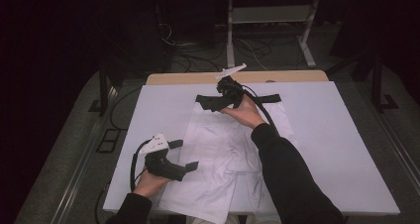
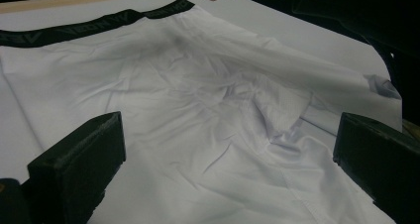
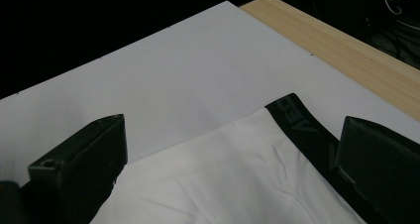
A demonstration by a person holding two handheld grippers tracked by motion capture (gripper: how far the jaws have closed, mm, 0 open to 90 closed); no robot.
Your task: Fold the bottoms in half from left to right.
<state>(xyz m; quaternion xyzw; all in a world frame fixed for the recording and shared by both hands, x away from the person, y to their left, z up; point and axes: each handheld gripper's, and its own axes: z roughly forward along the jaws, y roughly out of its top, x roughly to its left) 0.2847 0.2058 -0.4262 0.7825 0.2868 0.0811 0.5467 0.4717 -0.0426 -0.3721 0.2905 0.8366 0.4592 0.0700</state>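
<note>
Left gripper view: we see pale lettering on the black waistband (image 2: pixel 89 26), not legible. White shorts (image 1: pixel 223 154) lie flat, creased, mid-table, waistband at 12 o'clock. Left gripper (image 1: pixel 187 155) at 8 o'clock and right gripper (image 1: pixel 208 104) at 12 stand wide, empty.

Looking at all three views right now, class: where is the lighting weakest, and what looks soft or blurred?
High view: room beyond the table nearly black, white shorts lit evenly. Left gripper view: waistband lettering soft, person's sleeve in deep shadow. Right gripper view: near jaws dark and slightly blurred.
</note>
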